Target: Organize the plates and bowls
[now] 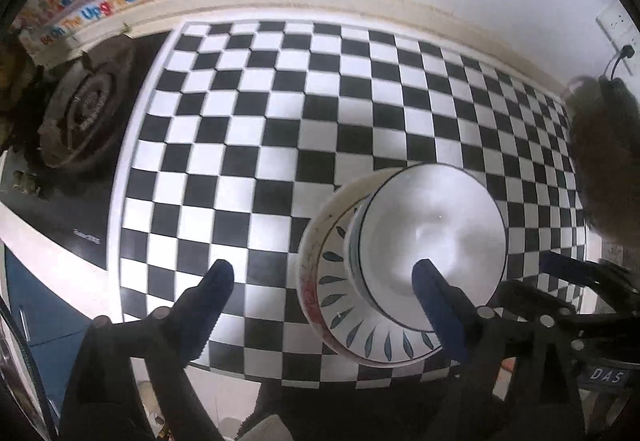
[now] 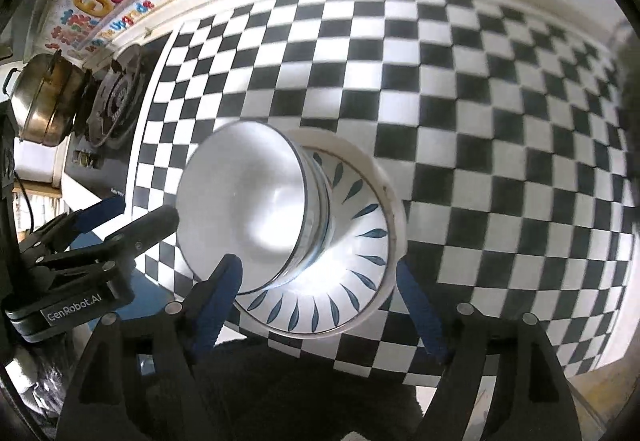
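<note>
Both hand-held grippers, left (image 1: 320, 281) and right (image 2: 316, 273), hang with jaws apart and empty above a bowl (image 1: 432, 241) nested in a plate (image 1: 320, 273) at lower centre on the checkered desk (image 1: 280, 101). Stacking looks done; next likely needs another dish.

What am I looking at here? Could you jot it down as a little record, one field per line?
Surface: checkered mat on a counter
Dishes: metal bowl sitting in a leaf-patterned bowl
Left gripper: open, above the stack, holding nothing
Right gripper: open, above the stack, holding nothing
Nearby: gas burner, steel pot
</note>
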`<act>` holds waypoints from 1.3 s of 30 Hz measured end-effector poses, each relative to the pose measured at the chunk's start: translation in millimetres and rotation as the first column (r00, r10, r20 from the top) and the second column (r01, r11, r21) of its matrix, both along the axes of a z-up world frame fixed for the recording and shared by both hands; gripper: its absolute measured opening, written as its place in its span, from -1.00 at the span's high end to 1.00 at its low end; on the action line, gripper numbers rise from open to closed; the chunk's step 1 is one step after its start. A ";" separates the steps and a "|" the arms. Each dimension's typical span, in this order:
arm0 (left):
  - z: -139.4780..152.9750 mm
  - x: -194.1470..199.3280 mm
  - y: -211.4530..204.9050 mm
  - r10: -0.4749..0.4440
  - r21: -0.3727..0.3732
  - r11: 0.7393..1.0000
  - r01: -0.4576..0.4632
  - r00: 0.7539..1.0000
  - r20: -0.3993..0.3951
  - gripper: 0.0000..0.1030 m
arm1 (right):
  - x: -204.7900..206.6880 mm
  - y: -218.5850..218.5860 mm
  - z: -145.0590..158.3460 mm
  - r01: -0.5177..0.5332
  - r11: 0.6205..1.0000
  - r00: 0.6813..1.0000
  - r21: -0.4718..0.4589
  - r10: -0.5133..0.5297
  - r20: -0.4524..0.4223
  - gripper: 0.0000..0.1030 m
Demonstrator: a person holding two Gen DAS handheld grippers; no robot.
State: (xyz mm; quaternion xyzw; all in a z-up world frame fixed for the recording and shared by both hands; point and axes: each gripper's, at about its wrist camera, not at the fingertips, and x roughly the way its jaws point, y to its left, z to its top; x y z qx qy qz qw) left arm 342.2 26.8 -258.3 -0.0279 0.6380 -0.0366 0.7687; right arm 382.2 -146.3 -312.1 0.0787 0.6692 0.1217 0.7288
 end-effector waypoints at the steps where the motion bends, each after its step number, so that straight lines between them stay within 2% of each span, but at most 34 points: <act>1: 3.8 -2.7 1.7 0.007 0.006 1.000 -0.007 1.000 0.020 -0.82 | -2.3 -0.2 5.3 0.009 1.000 1.000 -0.013 -0.008 0.018 -0.60; 8: 29.4 -18.5 7.7 0.011 0.042 0.999 -0.016 0.993 0.115 -0.82 | -27.3 0.7 48.5 0.090 0.988 0.981 -0.128 -0.066 0.184 -0.72; 13: 46.0 -34.2 4.1 -0.017 0.067 0.998 0.006 0.986 0.168 -0.82 | -48.5 4.0 72.4 0.140 0.978 0.960 -0.153 -0.096 0.265 -0.73; 18: 74.5 -59.5 -1.6 -0.028 0.071 0.997 0.012 0.974 0.223 -0.82 | -73.6 4.5 97.6 0.177 0.972 0.934 -0.157 -0.115 0.338 -0.73; 29: 153.7 -145.8 -10.6 0.000 0.079 0.996 -0.036 0.913 0.407 -0.82 | -164.9 0.6 187.0 0.212 0.961 0.825 -0.176 -0.079 0.560 -0.75; 36: 192.7 -212.1 -16.1 0.004 0.095 0.994 -0.057 0.872 0.490 -0.82 | -236.0 -0.9 226.1 0.217 0.961 0.776 -0.172 -0.062 0.627 -0.75; 39: 205.2 -235.3 -15.3 0.013 0.096 0.993 -0.071 0.862 0.507 -0.82 | -263.5 -1.1 238.7 0.226 0.958 0.761 -0.178 -0.059 0.647 -0.75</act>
